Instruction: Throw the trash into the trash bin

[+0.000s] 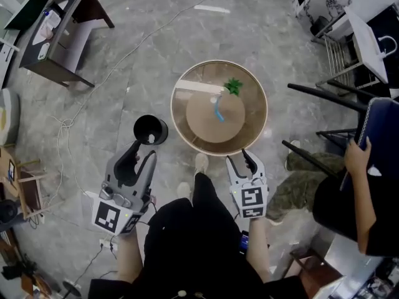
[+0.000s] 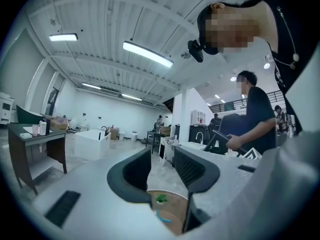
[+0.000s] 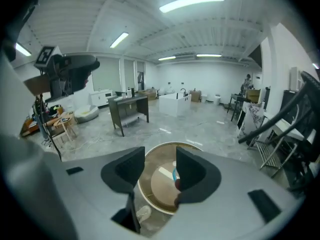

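green scrap point(image 1: 234, 86) too small to identify, bystander point(image 1: 340, 207) cropped

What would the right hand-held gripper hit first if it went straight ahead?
Probably the big round tan table, which shows right between the open jaws of the right hand-held gripper. How far off it is looks unclear.

Your head camera looks steeply down from well above, far enough up to take in the round bin point(image 1: 202, 120) on the floor point(image 1: 156, 30) and both grippers just below it. The camera on your left gripper point(image 1: 144, 152) faces level across the room and catches only a sliver of the bin beneath its jaws. The one on your right gripper point(image 1: 239, 158) tilts downward, close over the bin's mouth. All three views share the bin.
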Tool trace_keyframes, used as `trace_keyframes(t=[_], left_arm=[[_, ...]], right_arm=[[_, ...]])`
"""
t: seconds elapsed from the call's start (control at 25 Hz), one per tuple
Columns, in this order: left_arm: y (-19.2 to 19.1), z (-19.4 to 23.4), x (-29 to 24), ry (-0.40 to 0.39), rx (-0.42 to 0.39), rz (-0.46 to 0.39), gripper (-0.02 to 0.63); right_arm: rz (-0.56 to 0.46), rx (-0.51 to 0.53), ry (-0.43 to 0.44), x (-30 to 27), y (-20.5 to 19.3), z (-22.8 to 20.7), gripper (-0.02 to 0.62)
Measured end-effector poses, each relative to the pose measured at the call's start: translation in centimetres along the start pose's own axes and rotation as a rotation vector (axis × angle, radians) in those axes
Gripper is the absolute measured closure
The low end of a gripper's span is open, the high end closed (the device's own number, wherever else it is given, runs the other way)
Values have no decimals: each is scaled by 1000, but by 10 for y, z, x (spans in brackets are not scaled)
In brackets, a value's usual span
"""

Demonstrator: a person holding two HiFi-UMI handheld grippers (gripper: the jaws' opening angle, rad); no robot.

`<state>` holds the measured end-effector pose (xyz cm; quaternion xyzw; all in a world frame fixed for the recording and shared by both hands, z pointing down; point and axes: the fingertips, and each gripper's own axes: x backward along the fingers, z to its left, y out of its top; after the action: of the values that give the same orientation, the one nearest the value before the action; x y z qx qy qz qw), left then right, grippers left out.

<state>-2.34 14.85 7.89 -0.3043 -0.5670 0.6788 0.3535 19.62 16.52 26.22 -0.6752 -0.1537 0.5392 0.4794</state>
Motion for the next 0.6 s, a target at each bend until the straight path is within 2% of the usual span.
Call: trace_keyframes(t=[0.24, 0.4, 0.6], left_arm=[[-16, 15, -26, 65, 4, 42, 458], [-43, 19, -24, 87, 42, 104, 459], [-97, 37, -25, 108, 56, 220, 459]], right_arm=[[144, 58, 98, -82, -44, -18, 393], [250, 101, 101, -128, -86, -29, 394], [365, 158, 116, -199, -140, -50, 396]])
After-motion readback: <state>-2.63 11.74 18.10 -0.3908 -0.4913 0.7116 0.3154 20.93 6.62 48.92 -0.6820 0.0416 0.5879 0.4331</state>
